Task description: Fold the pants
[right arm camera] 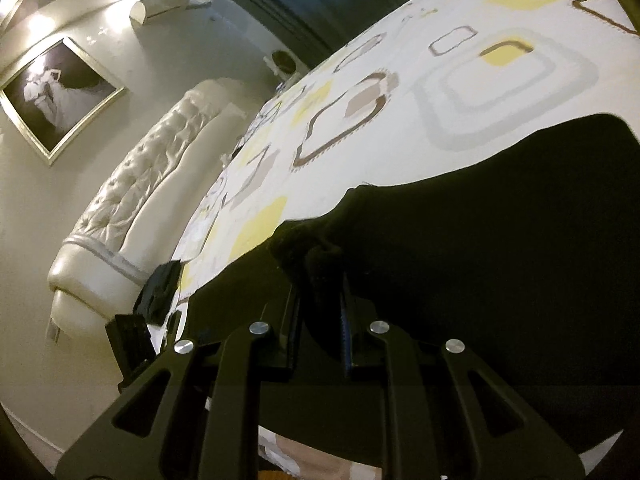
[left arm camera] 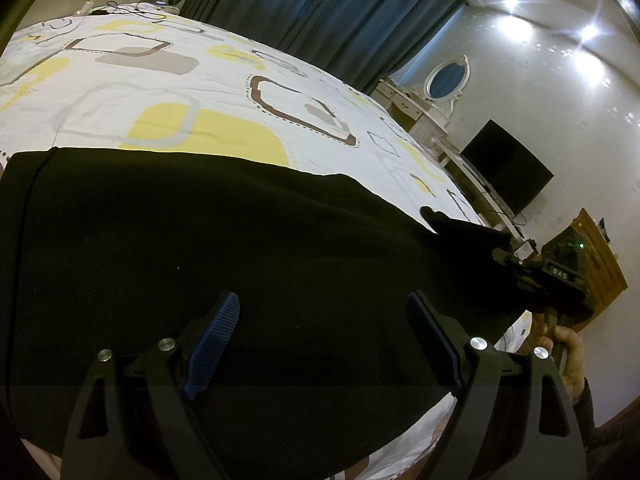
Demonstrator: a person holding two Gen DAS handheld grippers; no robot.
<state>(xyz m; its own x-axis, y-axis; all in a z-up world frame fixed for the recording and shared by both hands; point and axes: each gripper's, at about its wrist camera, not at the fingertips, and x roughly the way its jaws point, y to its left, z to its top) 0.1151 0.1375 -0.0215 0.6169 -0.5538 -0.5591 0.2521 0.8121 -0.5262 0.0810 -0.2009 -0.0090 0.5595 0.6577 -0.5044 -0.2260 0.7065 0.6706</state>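
Black pants [left arm camera: 240, 240] lie spread flat across the patterned bed sheet [left arm camera: 160, 80]. My left gripper [left arm camera: 324, 312] hovers just over the near part of the cloth, open, with nothing between its blue-padded fingers [left arm camera: 224, 328]. In the same view my right gripper [left arm camera: 434, 216] reaches in from the right over the pants' edge, held by a hand [left arm camera: 568, 348]. In the right wrist view the right gripper [right arm camera: 320, 280] is shut on a bunched fold of the pants [right arm camera: 480, 260], which rises between the pads. The left gripper's fingers [right arm camera: 158, 292] show at the left edge of the cloth.
The bed sheet [right arm camera: 440, 100] stretches well beyond the pants. A tufted white headboard [right arm camera: 132, 200] and a framed picture [right arm camera: 60, 96] stand at one end. Dark curtains [left arm camera: 340, 12], a white dressing table [left arm camera: 424, 108], a TV [left arm camera: 504, 172] and a wooden cabinet [left arm camera: 596, 264] line the room.
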